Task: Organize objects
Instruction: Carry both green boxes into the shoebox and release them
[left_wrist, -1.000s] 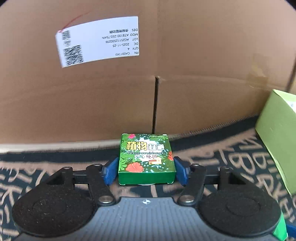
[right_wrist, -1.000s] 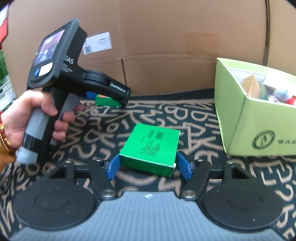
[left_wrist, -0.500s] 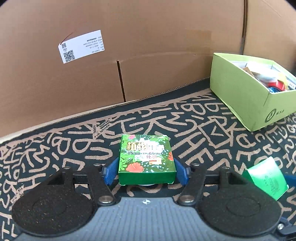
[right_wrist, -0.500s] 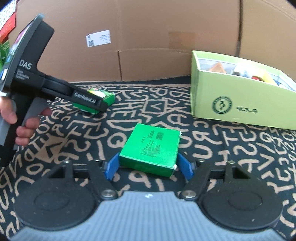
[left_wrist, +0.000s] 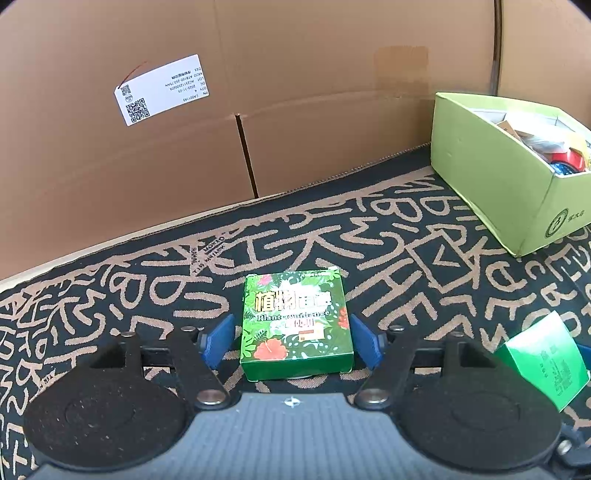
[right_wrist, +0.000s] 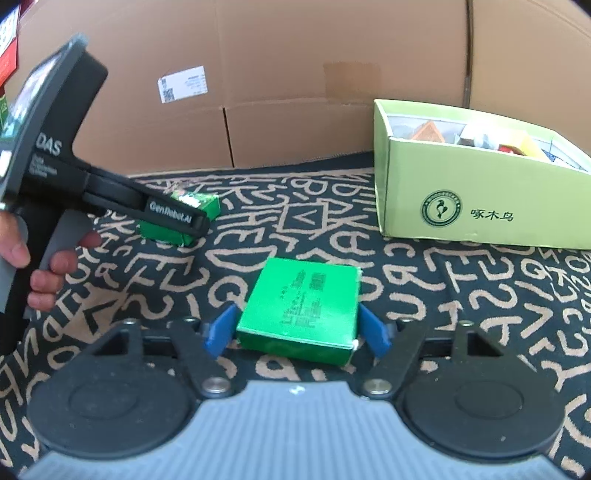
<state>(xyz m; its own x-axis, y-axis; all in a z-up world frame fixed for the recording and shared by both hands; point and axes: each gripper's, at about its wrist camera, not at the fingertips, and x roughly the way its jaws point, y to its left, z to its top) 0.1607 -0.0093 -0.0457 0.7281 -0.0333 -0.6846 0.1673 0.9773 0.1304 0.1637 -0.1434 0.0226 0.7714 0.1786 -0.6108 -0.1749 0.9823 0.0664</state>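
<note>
My left gripper (left_wrist: 293, 343) is shut on a green flowered box (left_wrist: 295, 321) and holds it above the patterned mat. My right gripper (right_wrist: 297, 332) is shut on a plain green box (right_wrist: 301, 308) with printed text on top. That plain box also shows at the right edge of the left wrist view (left_wrist: 543, 358). In the right wrist view the left gripper (right_wrist: 177, 218) and the flowered box (right_wrist: 184, 214) are at the left. A light green open carton (right_wrist: 461, 206) with several items inside stands at the right, also in the left wrist view (left_wrist: 491, 173).
A black mat with tan letter patterns (left_wrist: 369, 236) covers the table. A brown cardboard wall (left_wrist: 295, 92) with a white label (left_wrist: 162, 88) stands along the back. A hand (right_wrist: 40, 266) holds the left gripper's handle.
Both grippers have pulled back from the cardboard wall with their boxes still held. The light green carton has come into fuller view at the right.
</note>
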